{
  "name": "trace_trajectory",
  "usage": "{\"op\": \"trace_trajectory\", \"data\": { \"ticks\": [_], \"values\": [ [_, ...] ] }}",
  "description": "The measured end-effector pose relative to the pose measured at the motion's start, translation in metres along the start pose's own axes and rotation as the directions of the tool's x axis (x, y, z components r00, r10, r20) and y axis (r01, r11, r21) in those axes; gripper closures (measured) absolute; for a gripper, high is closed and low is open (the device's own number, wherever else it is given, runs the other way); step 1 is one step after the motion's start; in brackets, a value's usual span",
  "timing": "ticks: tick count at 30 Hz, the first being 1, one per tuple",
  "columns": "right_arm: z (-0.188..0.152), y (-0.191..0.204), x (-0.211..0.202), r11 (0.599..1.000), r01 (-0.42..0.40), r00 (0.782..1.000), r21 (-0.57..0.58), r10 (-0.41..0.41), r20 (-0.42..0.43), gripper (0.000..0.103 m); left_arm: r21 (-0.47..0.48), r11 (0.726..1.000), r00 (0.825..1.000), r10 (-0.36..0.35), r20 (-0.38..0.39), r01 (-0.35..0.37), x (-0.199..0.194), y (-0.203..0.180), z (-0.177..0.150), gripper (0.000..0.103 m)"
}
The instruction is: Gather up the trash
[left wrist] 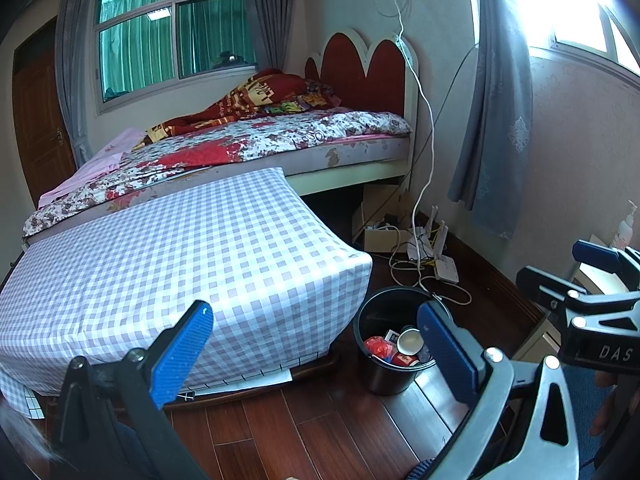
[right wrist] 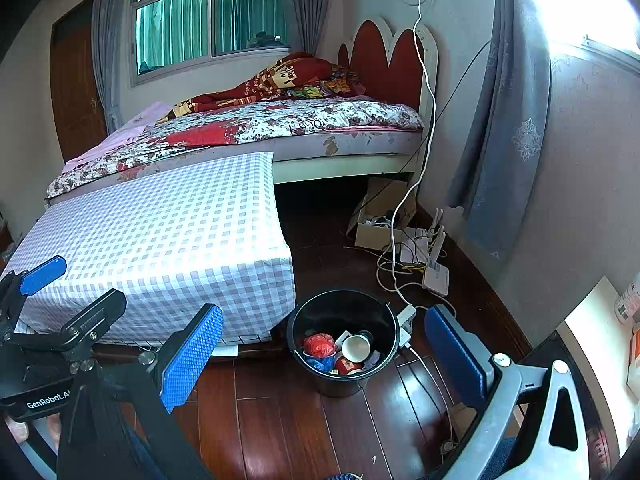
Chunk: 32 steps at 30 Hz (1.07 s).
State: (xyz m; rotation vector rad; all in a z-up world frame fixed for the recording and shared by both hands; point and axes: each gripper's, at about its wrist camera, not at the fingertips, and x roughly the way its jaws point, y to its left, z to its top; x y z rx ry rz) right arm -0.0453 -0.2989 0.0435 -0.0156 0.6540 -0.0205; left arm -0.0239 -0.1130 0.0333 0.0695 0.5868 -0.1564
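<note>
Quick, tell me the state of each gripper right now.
Left gripper: open, holding nothing.
Right gripper: open, holding nothing.

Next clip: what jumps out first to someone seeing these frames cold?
The black round plastic trash bin on the dark red wooden floor, beside the purple-and-white checkered cloth-covered table, holding a white paper cup and a crumpled red wrapper. Behind stands the bed with the red scalloped headboard. Both the left gripper and right gripper are open and empty.
</note>
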Motion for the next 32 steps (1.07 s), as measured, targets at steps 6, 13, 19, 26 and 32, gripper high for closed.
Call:
{"op": "trace_trajectory", "data": {
  "ticks": [6, 13, 19, 26, 32],
  "values": [
    [-0.0002, -0.0004, 0.0002, 1.0, 0.0, 1.0, 0.001, 0.0, -0.003, 0.001, 0.0, 1.0, 1.0, -0.002, -0.003, 0.002, 0.0003, -0.0006, -0.0005, 0.001],
    [-0.0019, 0.0004, 0.0009, 1.0, -0.001, 1.0, -0.002, 0.001, -0.006, 0.001, 0.0, 1.0, 1.0, -0.011, -0.004, 0.011, 0.0006, -0.0007, -0.0029, 0.001],
    [-0.002, 0.0017, 0.0015, 1.0, 0.0, 1.0, -0.004, 0.0, -0.005, 0.001, 0.0, 1.0, 1.0, -0.014, -0.004, 0.014, 0.0003, -0.0012, -0.0033, 0.001],
    [-0.0034, 0.0044, 0.0027, 1.0, -0.003, 1.0, -0.007, 0.003, -0.008, 0.001, 0.02, 0.999, 1.0, -0.026, 0.007, 0.026, -0.0004, -0.0008, -0.0025, 0.001],
    [-0.0039, 0.0052, 0.0031, 1.0, -0.004, 1.0, -0.007, 0.003, -0.009, 0.001, 0.027, 0.998, 0.998, -0.058, 0.006, 0.058, 0.0005, 0.0034, -0.002, 0.001]
  ]
}}
